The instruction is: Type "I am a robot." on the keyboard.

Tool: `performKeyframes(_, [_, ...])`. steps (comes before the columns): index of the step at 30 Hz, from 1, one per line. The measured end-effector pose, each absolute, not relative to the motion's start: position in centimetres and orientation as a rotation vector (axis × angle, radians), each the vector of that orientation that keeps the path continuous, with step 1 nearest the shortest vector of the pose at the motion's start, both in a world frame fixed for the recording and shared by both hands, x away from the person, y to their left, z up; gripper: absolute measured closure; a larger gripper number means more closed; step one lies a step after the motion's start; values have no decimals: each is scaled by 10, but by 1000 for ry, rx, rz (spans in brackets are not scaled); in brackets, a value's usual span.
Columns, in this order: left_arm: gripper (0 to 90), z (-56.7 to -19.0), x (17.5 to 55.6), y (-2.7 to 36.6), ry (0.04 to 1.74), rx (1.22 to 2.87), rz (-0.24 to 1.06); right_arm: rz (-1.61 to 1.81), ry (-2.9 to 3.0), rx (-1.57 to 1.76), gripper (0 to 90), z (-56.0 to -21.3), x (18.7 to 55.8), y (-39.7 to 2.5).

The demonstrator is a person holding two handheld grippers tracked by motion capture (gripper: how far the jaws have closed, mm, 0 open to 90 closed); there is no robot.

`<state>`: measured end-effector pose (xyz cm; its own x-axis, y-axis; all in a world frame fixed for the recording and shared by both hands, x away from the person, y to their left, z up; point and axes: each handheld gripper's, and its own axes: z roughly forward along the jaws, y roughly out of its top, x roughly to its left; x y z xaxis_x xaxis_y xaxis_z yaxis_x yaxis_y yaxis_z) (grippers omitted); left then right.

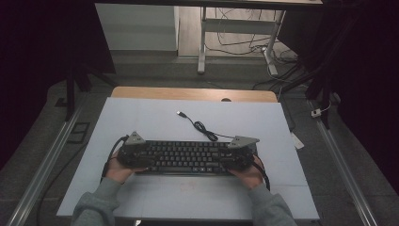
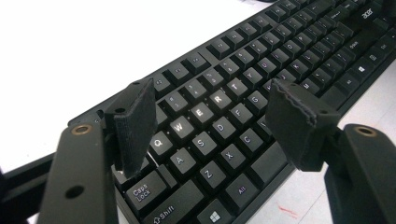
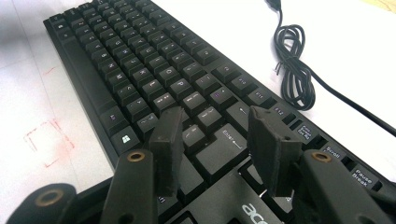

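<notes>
hovering over one keyboard: two open grippers, left gripper, right gripper

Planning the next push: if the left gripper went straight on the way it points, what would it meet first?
Likely the keyboard: the left gripper hangs open over its Q-W-E-R end, aimed along and down at the keys. Depth is unclear.

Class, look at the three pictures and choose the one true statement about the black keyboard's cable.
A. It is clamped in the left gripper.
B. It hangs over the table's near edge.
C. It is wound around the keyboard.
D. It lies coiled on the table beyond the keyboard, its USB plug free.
D: the cable lies in a loose coil on the white table behind the keyboard, with its USB plug lying loose.
</notes>
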<state>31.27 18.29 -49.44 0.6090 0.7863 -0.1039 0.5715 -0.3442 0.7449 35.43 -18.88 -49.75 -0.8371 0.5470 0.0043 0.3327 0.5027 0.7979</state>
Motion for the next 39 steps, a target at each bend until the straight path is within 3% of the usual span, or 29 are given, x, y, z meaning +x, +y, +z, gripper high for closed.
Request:
performKeyframes(14, [342, -489, 307, 169, 971, 2104, 315, 1244, 2504, 743, 551, -498, 354, -188])
performKeyframes(19, [386, -490, 305, 162, 921, 2141, 287, 1232, 2505, 741, 543, -499, 354, -187])
performKeyframes(27, [611, -494, 302, 152, 861, 2203, 262, 1223, 2509, 736, 538, -499, 354, -187])
performKeyframes(34, [883, -501, 301, 141, 837, 2244, 263, 1223, 2511, 738, 534, -500, 355, -186])
performKeyframes(39, [889, -506, 301, 134, 825, 2268, 246, 1222, 2512, 738, 533, -500, 354, -186])
